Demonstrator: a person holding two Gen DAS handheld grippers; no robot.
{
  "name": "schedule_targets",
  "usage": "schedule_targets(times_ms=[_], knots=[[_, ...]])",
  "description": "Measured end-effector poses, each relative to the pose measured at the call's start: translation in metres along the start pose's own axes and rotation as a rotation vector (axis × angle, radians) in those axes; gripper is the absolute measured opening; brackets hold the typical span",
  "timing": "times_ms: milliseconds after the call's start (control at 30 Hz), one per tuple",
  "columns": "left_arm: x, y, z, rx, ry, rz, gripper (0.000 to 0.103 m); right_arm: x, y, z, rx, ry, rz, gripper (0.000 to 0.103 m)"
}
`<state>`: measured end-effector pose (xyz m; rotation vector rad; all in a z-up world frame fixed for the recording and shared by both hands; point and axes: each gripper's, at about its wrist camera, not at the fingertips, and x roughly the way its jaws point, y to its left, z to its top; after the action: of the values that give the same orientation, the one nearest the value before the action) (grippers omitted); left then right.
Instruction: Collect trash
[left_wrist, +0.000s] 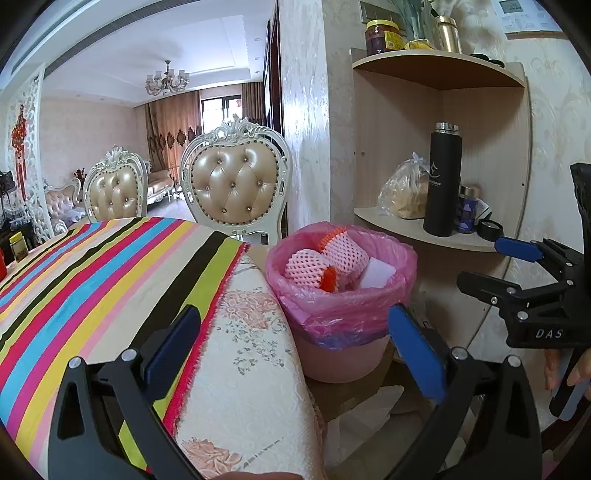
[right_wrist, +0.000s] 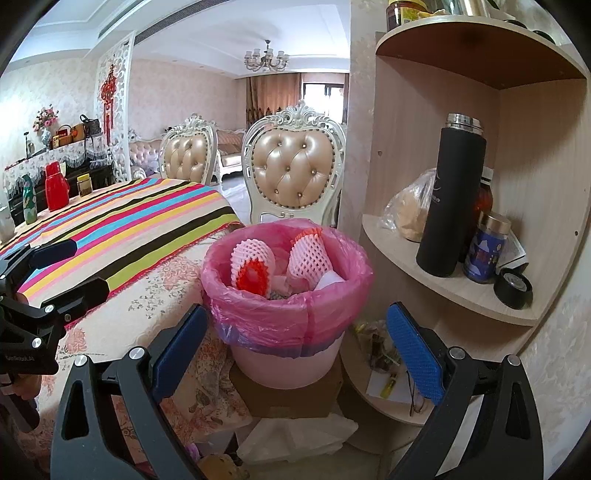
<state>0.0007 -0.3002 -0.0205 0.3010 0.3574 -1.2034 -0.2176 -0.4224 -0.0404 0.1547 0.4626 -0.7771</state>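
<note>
A pink bin (left_wrist: 343, 354) (right_wrist: 284, 358) lined with a pink plastic bag stands on a cardboard box beside the table. Inside lie two pink foam fruit nets (left_wrist: 325, 262) (right_wrist: 251, 266) and white paper (left_wrist: 376, 273). My left gripper (left_wrist: 295, 347) is open and empty, over the table's edge left of the bin. My right gripper (right_wrist: 295, 339) is open and empty, in front of the bin. The right gripper also shows at the right of the left wrist view (left_wrist: 491, 266), and the left gripper at the left of the right wrist view (right_wrist: 85, 266).
A table with a striped cloth (left_wrist: 92, 273) (right_wrist: 122, 229) over a floral cloth lies left. A corner shelf (left_wrist: 424, 229) (right_wrist: 443, 280) holds a black flask (right_wrist: 450, 199), jars and a bag. Two padded chairs (right_wrist: 295, 170) stand behind. White plastic (right_wrist: 295, 432) lies on the floor.
</note>
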Motion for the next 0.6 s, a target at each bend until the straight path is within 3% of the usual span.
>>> schedule_targets(times_ms=[600], knots=[[0.0008,-0.0011,-0.0007,0.002,0.003,-0.020,0.098,0.0020,-0.0021,-0.0044,0.020,0.006,0.003,0.092]])
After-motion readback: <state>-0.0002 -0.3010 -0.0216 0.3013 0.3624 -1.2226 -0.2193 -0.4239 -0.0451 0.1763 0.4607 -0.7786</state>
